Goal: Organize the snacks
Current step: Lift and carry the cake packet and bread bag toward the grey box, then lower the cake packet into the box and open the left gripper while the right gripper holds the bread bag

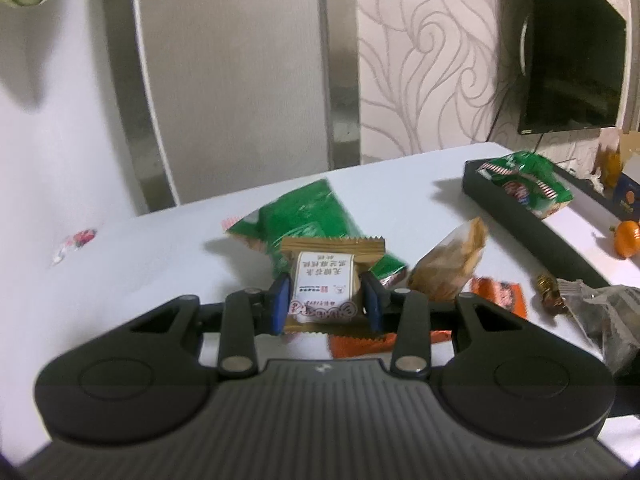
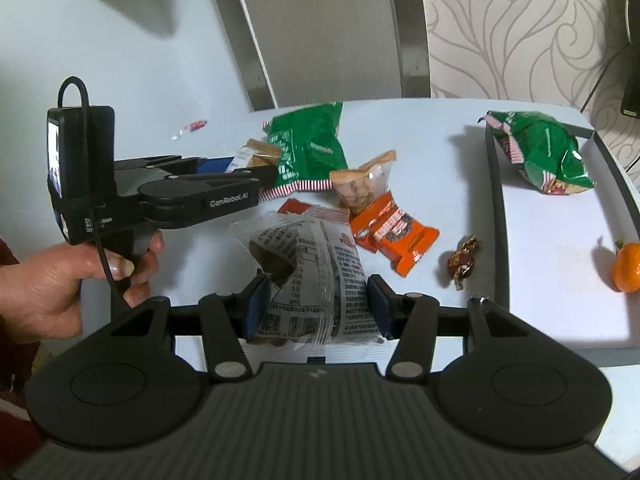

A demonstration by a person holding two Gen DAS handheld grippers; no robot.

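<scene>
Snacks lie scattered on a white table (image 1: 400,184), and each gripper has one pinched. Through the left wrist camera, the left gripper (image 1: 326,300) is closed partway on a small tan cake packet (image 1: 324,280), blue pads pressing its two sides; the packet stands with its crimped end pointing away from the camera, long axis running along the fingers, its label upside down. Beyond it lies a green bag (image 1: 304,220), a clear-wrapped pastry (image 1: 448,268) tilted toward upper right, and an orange wrapper (image 1: 500,296). A black tray (image 1: 520,228) at right holds a second green bag (image 1: 528,188), with a tangerine (image 1: 628,240) just past the tray's edge. Through the right wrist camera, the right gripper (image 2: 316,308) is closed somewhat wider on a clear printed packet (image 2: 312,272) of dark contents, crumpled between the pads, its long axis pointing away and slightly left. A hand (image 2: 60,280) grips the left gripper's handle at left, that tool aiming rightward at the green bag (image 2: 308,148). A foil candy (image 2: 464,262) sits near the tray (image 2: 496,208).
</scene>
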